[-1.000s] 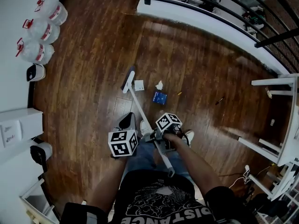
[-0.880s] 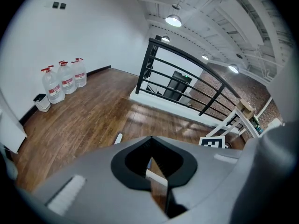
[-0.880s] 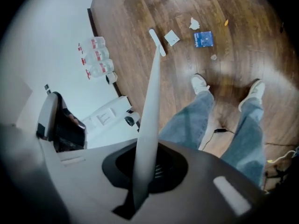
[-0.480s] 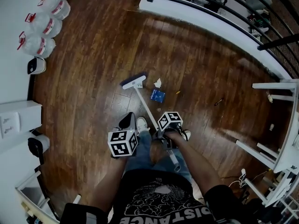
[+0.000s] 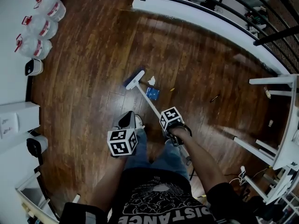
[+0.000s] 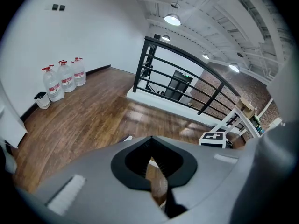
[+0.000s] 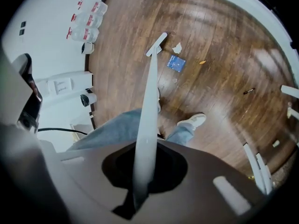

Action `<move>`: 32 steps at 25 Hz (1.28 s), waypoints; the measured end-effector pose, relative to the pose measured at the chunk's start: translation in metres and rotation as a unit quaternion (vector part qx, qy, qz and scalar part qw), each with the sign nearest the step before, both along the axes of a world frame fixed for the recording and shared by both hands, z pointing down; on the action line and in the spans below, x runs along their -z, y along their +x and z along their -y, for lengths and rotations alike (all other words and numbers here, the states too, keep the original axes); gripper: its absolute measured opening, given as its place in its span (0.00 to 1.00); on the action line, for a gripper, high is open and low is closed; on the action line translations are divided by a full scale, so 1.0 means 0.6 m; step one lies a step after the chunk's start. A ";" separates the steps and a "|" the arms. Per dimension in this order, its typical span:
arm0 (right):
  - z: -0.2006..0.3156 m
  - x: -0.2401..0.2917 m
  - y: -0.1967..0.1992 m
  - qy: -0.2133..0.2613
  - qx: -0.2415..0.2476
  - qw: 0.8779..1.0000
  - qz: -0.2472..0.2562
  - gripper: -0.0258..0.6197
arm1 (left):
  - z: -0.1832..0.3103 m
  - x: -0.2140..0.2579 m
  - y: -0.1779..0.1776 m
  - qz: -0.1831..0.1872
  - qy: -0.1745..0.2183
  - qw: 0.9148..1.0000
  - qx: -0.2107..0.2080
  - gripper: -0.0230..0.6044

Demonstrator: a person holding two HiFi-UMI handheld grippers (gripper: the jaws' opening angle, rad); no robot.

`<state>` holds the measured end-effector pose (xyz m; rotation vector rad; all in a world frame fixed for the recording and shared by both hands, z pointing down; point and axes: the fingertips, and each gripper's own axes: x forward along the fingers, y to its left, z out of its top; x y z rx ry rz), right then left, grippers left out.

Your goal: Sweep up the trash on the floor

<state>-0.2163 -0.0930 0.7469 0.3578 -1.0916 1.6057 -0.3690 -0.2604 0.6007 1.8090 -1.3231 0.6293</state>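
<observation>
Right gripper (image 7: 141,183) clamped on the broom (image 5: 135,80) handle. Head sits just left of the paper scrap (image 5: 151,81) & blue packet (image 5: 152,93), prob. to rake them in. Left gripper (image 6: 156,174) idle, jaws near-closed on nothing.

Black T-shirt (image 5: 161,204), upside-down white print, apparently "DISTANCE", nothing else legible
</observation>
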 end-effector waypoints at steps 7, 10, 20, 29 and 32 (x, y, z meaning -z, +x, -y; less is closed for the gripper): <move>-0.033 -0.004 0.106 0.017 0.044 0.999 -0.026 0.04 | -0.028 0.006 0.067 -0.003 0.003 1.000 -0.015 0.04; -0.051 -0.006 0.148 0.018 0.053 0.998 -0.030 0.04 | -0.042 0.009 0.094 -0.001 0.006 1.000 -0.020 0.04; -0.107 -0.032 0.273 0.024 0.071 0.997 -0.025 0.04 | -0.099 0.006 0.243 0.023 0.029 0.999 -0.019 0.04; -0.142 -0.050 0.415 0.019 0.139 0.988 -0.071 0.04 | -0.142 0.011 0.330 0.017 0.040 0.999 0.025 0.04; -0.154 -0.051 0.438 0.020 0.132 0.989 -0.069 0.04 | -0.163 0.011 0.337 0.015 0.037 0.999 0.038 0.04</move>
